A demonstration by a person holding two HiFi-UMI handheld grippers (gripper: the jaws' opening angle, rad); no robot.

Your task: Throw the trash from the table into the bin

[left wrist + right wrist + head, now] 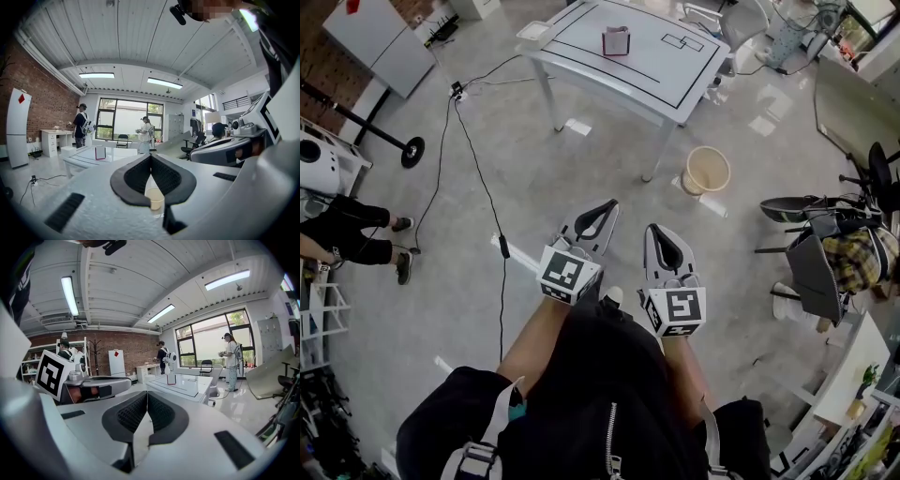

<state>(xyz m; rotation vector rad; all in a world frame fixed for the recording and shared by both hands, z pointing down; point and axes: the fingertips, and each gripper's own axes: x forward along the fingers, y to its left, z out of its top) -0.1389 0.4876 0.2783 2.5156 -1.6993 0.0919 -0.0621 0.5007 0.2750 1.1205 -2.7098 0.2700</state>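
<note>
Pointing forward side by side, the left gripper [609, 205] and the right gripper [653, 230] each have their jaws pressed together tip to tip and hold nothing. Well ahead of both jaws stands a white tabletop [581, 42] marked with black lines. On it a small pink-and-white carton [616, 40] sits upright, far out of reach. The beige bin [706, 170] stands on the floor ahead and to the right of the right jaws, close by a table leg [659, 150]. Bare grey floor lies between the jaws and the table. A black cable [484, 192] trails across the floor to the left of the left jaws. Farther left a seated person [347, 234] shows at the edge. Off to the right of the right jaws is an office chair [825, 253] draped with plaid cloth.
</note>
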